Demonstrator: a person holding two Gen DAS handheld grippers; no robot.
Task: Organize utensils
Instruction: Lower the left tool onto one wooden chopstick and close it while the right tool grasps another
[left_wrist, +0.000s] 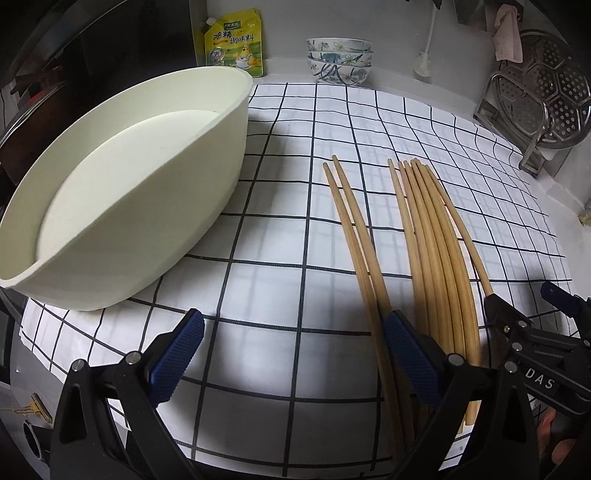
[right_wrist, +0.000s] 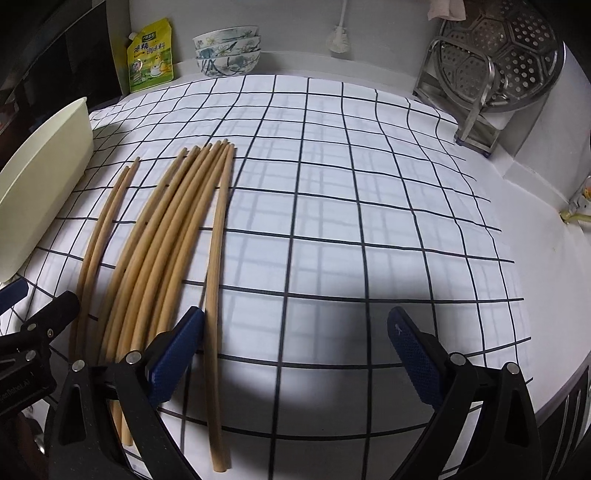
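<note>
Dim, cool indoor light, brightest on the checked cloth (left_wrist: 295, 229). Soft-edged dark shadows pooled on the cloth just ahead of each camera, with faint window-like reflections streaked across its squares. Strong fisheye bending: straight grid lines curved, black vignette in the corners. Mostly sharp centre, slight softness and grain toward the edges.

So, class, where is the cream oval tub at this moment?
The cream oval tub sits on the checked cloth at the left of both views, left of the chopsticks and in front of the yellow pouch.
</note>
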